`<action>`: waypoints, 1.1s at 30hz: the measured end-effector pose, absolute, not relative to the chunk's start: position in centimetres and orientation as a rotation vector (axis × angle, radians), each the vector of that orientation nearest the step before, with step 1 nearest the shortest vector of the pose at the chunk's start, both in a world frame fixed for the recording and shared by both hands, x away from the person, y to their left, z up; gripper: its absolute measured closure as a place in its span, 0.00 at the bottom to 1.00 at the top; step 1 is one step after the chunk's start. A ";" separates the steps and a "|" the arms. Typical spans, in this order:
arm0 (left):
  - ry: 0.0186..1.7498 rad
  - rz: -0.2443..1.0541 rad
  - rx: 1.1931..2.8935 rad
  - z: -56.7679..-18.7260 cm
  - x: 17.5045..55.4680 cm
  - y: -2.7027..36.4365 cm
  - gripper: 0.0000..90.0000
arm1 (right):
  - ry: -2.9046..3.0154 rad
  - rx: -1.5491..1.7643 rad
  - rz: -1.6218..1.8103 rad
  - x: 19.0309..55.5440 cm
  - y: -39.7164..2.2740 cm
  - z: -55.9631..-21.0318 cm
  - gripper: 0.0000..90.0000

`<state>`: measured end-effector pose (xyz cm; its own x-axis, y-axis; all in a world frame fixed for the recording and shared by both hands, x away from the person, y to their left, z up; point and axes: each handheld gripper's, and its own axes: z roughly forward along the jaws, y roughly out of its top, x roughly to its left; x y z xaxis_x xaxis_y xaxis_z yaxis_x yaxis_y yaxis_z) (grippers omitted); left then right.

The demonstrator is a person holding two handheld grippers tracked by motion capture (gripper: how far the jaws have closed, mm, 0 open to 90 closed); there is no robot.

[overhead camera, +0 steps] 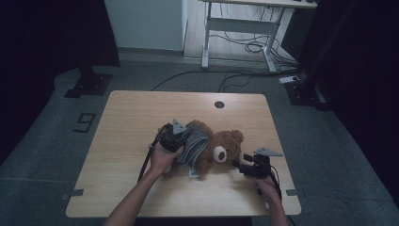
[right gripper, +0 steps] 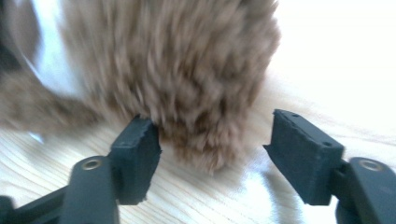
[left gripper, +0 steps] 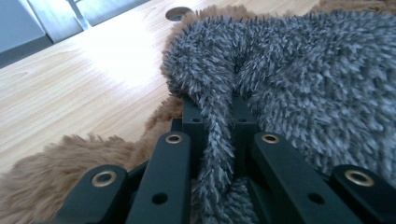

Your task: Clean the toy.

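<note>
A brown teddy bear (overhead camera: pixel 225 143) lies on the wooden table (overhead camera: pixel 131 122) with its head toward the right. A grey fluffy cloth (overhead camera: pixel 195 147) wraps its body. My left gripper (overhead camera: pixel 187 137) comes in from the left and is shut on a fold of that cloth (left gripper: pixel 303 79), pinched between the jaws (left gripper: pixel 216 112). Brown fur (left gripper: pixel 70 163) shows below and left of the fold. My right gripper (overhead camera: pixel 237 165) sits low by the bear's head, open. A blurred furry lobe of the bear (right gripper: pixel 196 84) hangs between its jaws (right gripper: pixel 215 144), brushing one pad and clear of the other.
A round cable hole (overhead camera: pixel 219 104) sits near the table's far edge. Bare wood (overhead camera: pixel 127 188) stretches to the left and front of the bear. Beyond the table stand a white desk frame (overhead camera: pixel 244 28) and loose floor cables (overhead camera: pixel 254 47).
</note>
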<state>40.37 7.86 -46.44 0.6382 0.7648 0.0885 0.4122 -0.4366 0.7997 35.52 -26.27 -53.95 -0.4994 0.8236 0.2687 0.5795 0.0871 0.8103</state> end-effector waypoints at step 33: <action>0.852 0.463 2.016 -46.1 36.5 9.5 0.90 | 2.173 1.413 1.479 37.9 -21.4 -51.9 0.27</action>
